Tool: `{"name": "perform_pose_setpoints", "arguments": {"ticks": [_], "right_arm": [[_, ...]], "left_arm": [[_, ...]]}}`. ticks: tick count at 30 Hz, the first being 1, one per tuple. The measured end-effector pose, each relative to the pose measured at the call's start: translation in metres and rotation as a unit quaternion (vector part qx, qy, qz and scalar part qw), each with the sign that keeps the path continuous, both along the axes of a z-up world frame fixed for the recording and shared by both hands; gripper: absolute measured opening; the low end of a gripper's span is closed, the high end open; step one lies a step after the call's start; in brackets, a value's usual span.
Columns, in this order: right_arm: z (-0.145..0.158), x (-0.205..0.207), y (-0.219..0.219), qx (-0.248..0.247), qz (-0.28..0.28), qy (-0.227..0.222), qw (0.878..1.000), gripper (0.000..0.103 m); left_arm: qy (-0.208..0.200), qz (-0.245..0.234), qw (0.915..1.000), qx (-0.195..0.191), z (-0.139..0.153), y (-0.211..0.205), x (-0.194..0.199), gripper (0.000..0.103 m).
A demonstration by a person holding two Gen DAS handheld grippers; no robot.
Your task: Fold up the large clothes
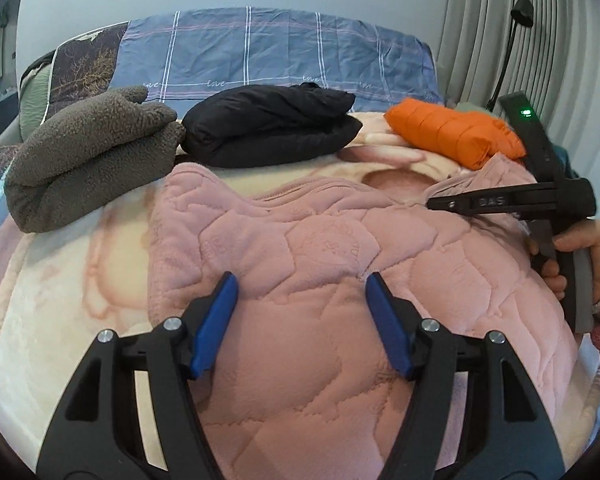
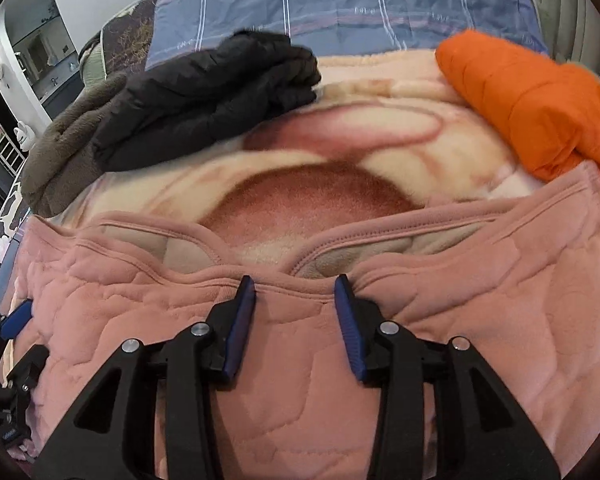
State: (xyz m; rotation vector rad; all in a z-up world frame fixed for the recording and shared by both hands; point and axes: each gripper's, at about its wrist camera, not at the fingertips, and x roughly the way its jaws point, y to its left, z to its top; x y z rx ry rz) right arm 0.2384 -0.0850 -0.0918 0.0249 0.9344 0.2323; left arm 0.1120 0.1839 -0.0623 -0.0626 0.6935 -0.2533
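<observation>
- The grey fleece bundle (image 1: 88, 152) lies folded at the far left of the bed (image 1: 60, 280), with a folded black jacket (image 1: 272, 124) just beside it. Both look done with and sit well back from the work.
- The left hand-held gripper (image 1: 302, 286) hovers over the left half of the pink quilted garment (image 1: 300, 240), its blue pads spread wide and clasping nothing.
- That garment lies spread flat across the near middle of the bed, on a pale blanket. It looks thick, plush and limp, probably bulky rather than heavy. A fold would likely spring back a little and want pressing down.
- The bound neckline edge (image 2: 300, 284) looks like the firmest place to pinch, since the trim is thinner than the quilted body and should not slip.
- The right hand-held gripper (image 2: 296, 284) sits right at that edge, pads apart, with the trim between them and not yet pinched.
- A folded orange puffer (image 2: 540, 108) rests at the far right, touching the garment's right corner. It could be dragged along if that side is lifted.
</observation>
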Motion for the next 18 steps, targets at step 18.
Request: {"name": "perform_pose_setpoints", "arguments": {"ticks": [18], "right_arm": [[0.021,-0.169,0.029,-0.085,0.058,-0.108,0.989,0.056]], "left_arm": [[-0.009,0.003,0.9975,-0.071,0.010,0.034,-0.009,0.071]]}}
